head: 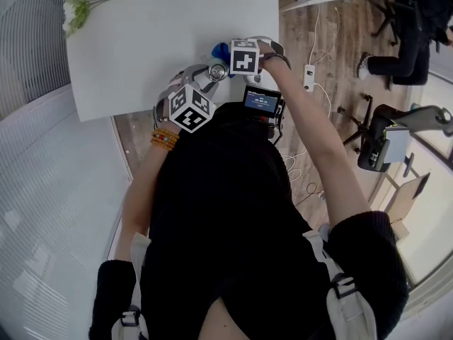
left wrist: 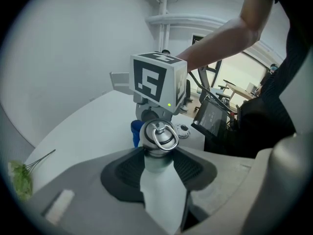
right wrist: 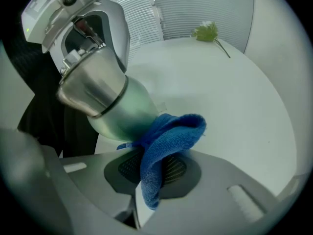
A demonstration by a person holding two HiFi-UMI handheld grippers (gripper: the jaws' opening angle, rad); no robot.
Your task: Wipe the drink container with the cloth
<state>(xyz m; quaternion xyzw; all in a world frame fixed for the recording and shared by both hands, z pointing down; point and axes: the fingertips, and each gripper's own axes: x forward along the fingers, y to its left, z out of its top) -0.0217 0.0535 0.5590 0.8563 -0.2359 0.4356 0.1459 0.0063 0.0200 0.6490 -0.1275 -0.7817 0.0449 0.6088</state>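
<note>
The drink container (left wrist: pixel 157 180) is a pale green bottle with a steel ring-topped cap (left wrist: pixel 159 135). My left gripper (left wrist: pixel 159 161) is shut on its body and holds it tilted above the table's near edge. In the right gripper view the bottle (right wrist: pixel 115 109) fills the upper left. My right gripper (right wrist: pixel 152 169) is shut on a folded blue cloth (right wrist: pixel 168 138), whose bunched end presses against the bottle's side. In the head view both marker cubes sit close together: the left gripper (head: pixel 207 80) below, the right gripper (head: pixel 232 57) above, with the cloth (head: pixel 221 49) just showing.
The white table (head: pixel 163 27) carries a green-white flower stem (head: pixel 76 11) at its far left corner. A small screen (head: pixel 262 100) hangs at the person's chest. On the wooden floor to the right are a power strip (head: pixel 308 76), cables and office chairs (head: pixel 375 137).
</note>
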